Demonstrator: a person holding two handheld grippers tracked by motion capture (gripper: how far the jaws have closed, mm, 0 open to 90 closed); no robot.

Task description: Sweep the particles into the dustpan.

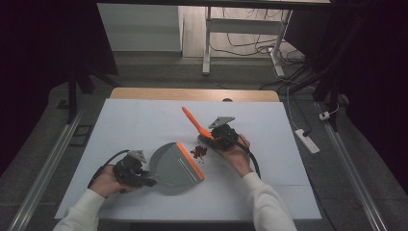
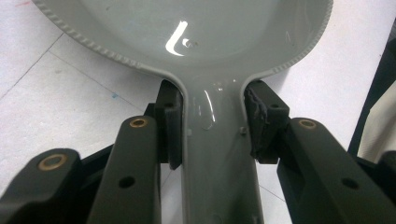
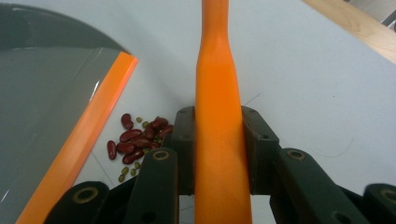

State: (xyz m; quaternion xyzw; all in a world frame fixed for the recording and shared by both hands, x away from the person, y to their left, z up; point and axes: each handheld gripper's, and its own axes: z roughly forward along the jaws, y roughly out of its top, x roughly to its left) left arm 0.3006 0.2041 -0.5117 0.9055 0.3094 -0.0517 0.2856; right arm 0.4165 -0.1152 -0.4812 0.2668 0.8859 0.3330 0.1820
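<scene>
A white table takes up the middle of the high view. Low and left of centre lies the grey dustpan, its handle clamped in the left gripper. Right of centre, the right gripper is clenched on the orange brush. The beans sit in a small heap just off the pan's orange lip. Sweeping looks about to start; next, I'd say, the brush must drag the heap over that lip while the pan holds flat.

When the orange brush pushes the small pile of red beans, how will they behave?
The beans look smooth and rounded, so they will probably roll and scatter. They seem light; the dustpan lip's orange edge lies close beside them.
</scene>
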